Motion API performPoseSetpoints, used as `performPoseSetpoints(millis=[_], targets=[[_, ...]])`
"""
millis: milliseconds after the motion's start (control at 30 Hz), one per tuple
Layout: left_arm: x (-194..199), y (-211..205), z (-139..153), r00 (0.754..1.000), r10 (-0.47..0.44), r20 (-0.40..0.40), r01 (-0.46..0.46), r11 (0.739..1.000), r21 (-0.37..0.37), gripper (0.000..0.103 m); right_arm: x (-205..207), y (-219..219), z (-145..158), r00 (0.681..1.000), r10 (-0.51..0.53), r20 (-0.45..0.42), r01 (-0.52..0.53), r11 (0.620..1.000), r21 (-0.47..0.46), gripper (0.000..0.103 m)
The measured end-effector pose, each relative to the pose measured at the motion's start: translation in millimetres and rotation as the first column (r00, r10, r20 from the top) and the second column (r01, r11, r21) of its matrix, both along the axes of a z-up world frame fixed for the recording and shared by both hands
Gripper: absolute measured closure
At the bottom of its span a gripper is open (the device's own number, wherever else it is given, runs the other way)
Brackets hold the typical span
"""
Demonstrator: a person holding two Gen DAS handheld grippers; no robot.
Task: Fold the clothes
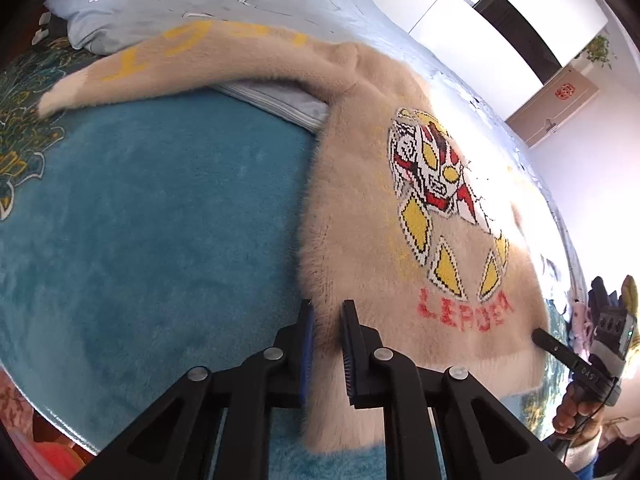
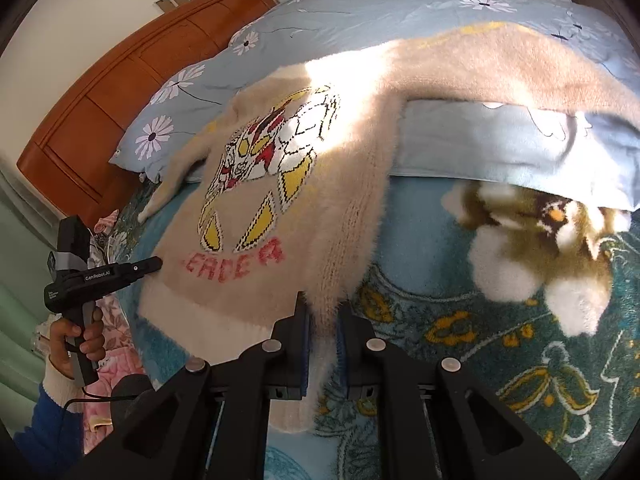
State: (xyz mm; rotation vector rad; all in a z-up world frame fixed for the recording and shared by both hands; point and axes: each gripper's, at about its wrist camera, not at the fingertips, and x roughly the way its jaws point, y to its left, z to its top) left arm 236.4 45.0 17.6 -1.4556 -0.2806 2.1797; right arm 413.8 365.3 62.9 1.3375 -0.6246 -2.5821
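1. Garment position. The beige fuzzy sweater (image 1: 360, 200) lies flat, front side up, on the teal plush blanket (image 1: 160, 220) covering the bed. Its chest carries a knitted red, yellow and white masked figure (image 1: 432, 184) above red lettering (image 1: 464, 312). One sleeve (image 1: 180, 64) extends toward the far left in the left wrist view and lies partly across a pale blue floral pillow (image 1: 160, 4). In the right wrist view the other sleeve (image 2: 500, 64) lies across the blue floral duvet (image 2: 500, 144) at the far right.

2. Left hand-held gripper (image 1: 326, 344). I hold it at the near hem of the sweater, on its left corner. Its jaws stand narrow, and the fuzzy fabric edge sits pinched between the two pads. In the right wrist view the same unit (image 2: 154, 265) meets the sweater's hem corner at the left edge of the garment, with my hand (image 2: 76, 340) wrapped around its handle.

3. Right hand-held gripper (image 2: 323, 336). I hold it at the opposite near corner of the hem. Its jaws are also narrow, clamped on the ribbed side edge of the sweater. In the left wrist view its tip (image 1: 540, 336) touches the hem at the right.

4. Surroundings. A wooden headboard (image 2: 120, 112) stands at the far left in the right wrist view.
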Motion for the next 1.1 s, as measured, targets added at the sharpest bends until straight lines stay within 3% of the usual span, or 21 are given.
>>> performPoseSetpoints(millis=[167, 233, 300, 433, 467, 600, 733, 800, 1000, 1100], targets=[[-6.3, -6.0, -0.4, 1.0, -0.005, 0.012, 0.005, 1.0, 0.024, 0.086, -3.8, 0.3, -6.3, 1.0, 0.016, 0.019, -0.016, 1.0, -0.003, 0.089], [-7.2, -9.0, 3.8, 1.0, 0.002, -0.008, -0.002, 1.0, 0.023, 0.081, -0.7, 5.2, 0.6, 1.0, 0.014, -0.008, -0.015, 1.0, -0.024, 0.089], [-8.5, -10.4, 11.1, 0.998, 0.02, -0.052, -0.02, 1.0, -0.001, 0.068, 4.8, 14.4, 10.5, 0.999, -0.003, -0.037, 0.003, 1.0, -0.013, 0.086], [-8.2, -11.2, 28.8, 0.991, 0.044, -0.126, -0.045, 0.999, -0.007, 0.055, 25.3, 69.5, 28.0, 0.976, -0.19, -0.108, 0.193, 0.981, 0.018, 0.077], [-8.0, -8.9, 32.4, 0.989, 0.044, -0.139, -0.045, 0.999, 0.0, 0.051, 31.1, 87.0, 31.6, 0.96, -0.251, -0.126, 0.255, 0.967, 0.017, 0.072], [-7.3, 7.7, 38.3, 0.986, 0.028, -0.166, -0.023, 0.999, 0.032, 0.048, 49.2, 165.5, 25.2, 0.856, -0.505, -0.115, 0.497, 0.863, -0.091, 0.071], [-15.1, 33.6, 34.5, 0.989, 0.005, -0.151, 0.003, 0.999, 0.052, 0.047, 45.6, 218.1, 14.5, 0.752, -0.652, -0.095, 0.619, 0.748, -0.24, 0.071], [-17.1, 38.0, 33.2, 0.99, -0.001, -0.144, 0.008, 0.999, 0.048, 0.047, 38.9, 234.1, 8.1, 0.717, -0.694, -0.068, 0.651, 0.701, -0.292, 0.065], [-22.9, 50.3, 29.4, 0.992, -0.017, -0.126, 0.022, 0.999, 0.038, 0.047, 28.4, 255.2, -4.6, 0.679, -0.734, -0.012, 0.657, 0.615, -0.437, 0.062], [-24.8, 51.5, 26.1, 0.993, -0.019, -0.113, 0.024, 0.999, 0.042, 0.047, 24.4, 267.8, -12.0, 0.631, -0.775, 0.034, 0.686, 0.537, -0.49, 0.061]])
